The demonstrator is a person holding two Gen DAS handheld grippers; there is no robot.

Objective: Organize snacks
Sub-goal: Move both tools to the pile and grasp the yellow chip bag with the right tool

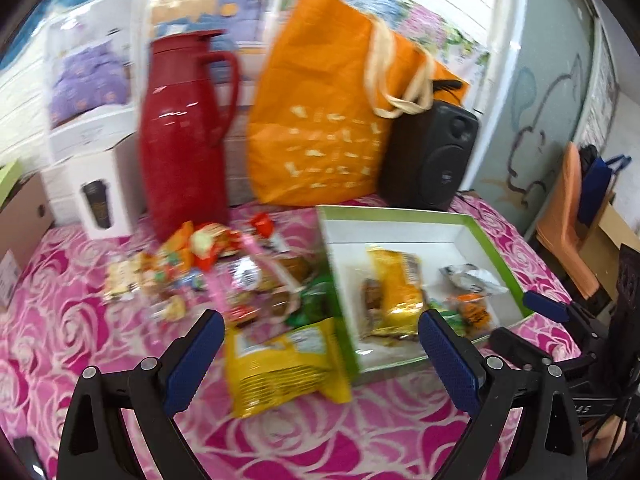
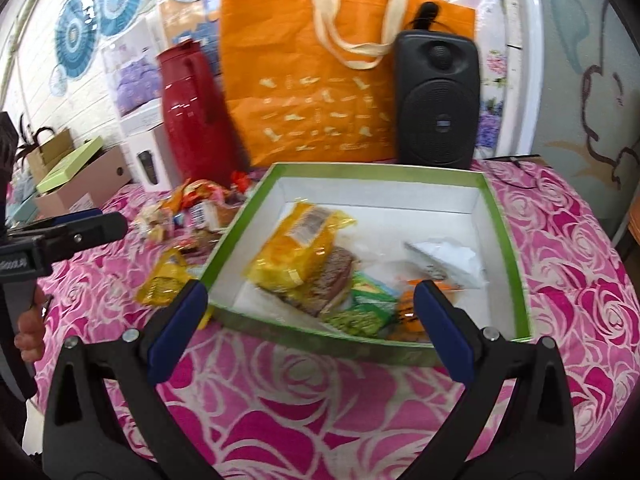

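- Your left claw [image 1: 320,340] is hovering with its jaws apart and empty over a yellow snack packet [image 1: 280,364] lying on the pink rose-patterned table [image 1: 360,440], just beside the green-rimmed box [image 2: 508,216].
- Your right claw [image 2: 308,312] is gaping wide, holding nothing, at the box's near wall.
- Several snacks are sitting inside the box, among them a yellow packet [image 2: 298,248]; a loose pile of snacks [image 1: 192,268] is waiting left of it.
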